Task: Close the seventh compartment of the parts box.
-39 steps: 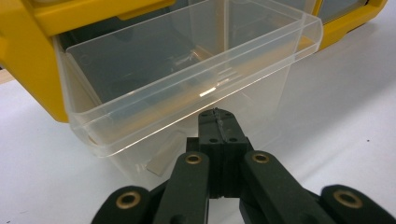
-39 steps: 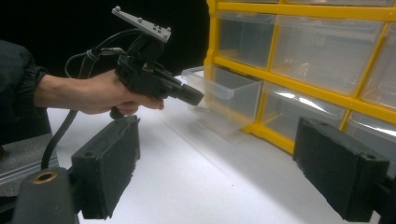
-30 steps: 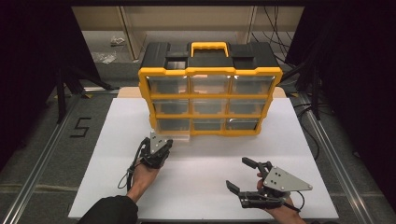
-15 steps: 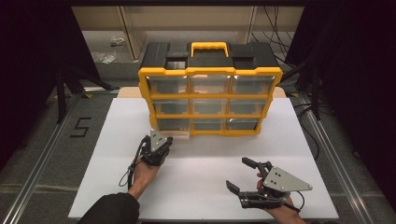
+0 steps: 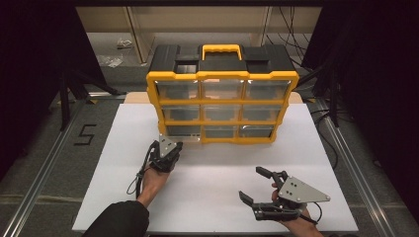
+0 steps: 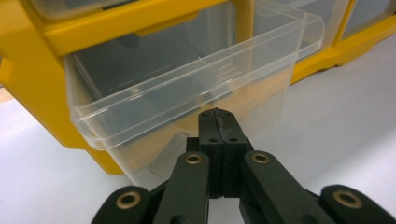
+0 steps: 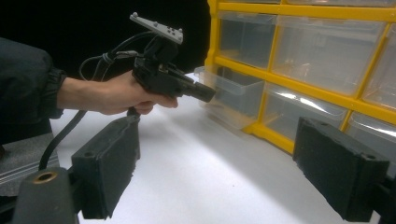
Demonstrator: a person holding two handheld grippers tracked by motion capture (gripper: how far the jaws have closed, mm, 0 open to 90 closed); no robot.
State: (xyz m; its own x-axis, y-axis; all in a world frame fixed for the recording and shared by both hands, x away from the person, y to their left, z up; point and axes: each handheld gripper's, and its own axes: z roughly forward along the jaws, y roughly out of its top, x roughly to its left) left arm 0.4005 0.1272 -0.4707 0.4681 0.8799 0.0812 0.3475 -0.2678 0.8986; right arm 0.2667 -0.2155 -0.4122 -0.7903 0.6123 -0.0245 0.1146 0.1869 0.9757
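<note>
A yellow and black drawer cabinet (image 5: 222, 75) stands at the back of the white table (image 5: 212, 173). Its bottom-left clear drawer (image 5: 181, 132) (image 6: 187, 88) (image 7: 231, 95) sticks out partway and looks empty. My left gripper (image 5: 173, 146) (image 6: 217, 116) (image 7: 208, 94) is shut, jaws pressed together with nothing visible between them, and its tip sits at the drawer's front wall. My right gripper (image 5: 251, 183) (image 7: 224, 168) rests low near the table's front right, open wide and holding nothing, pointing toward the cabinet.
The other clear drawers (image 5: 222, 112) sit flush in the frame. A black carry handle with yellow grip (image 5: 220, 49) tops the cabinet. Bare white table lies between the two grippers. Metal rails (image 5: 49, 163) and dark floor border the table.
</note>
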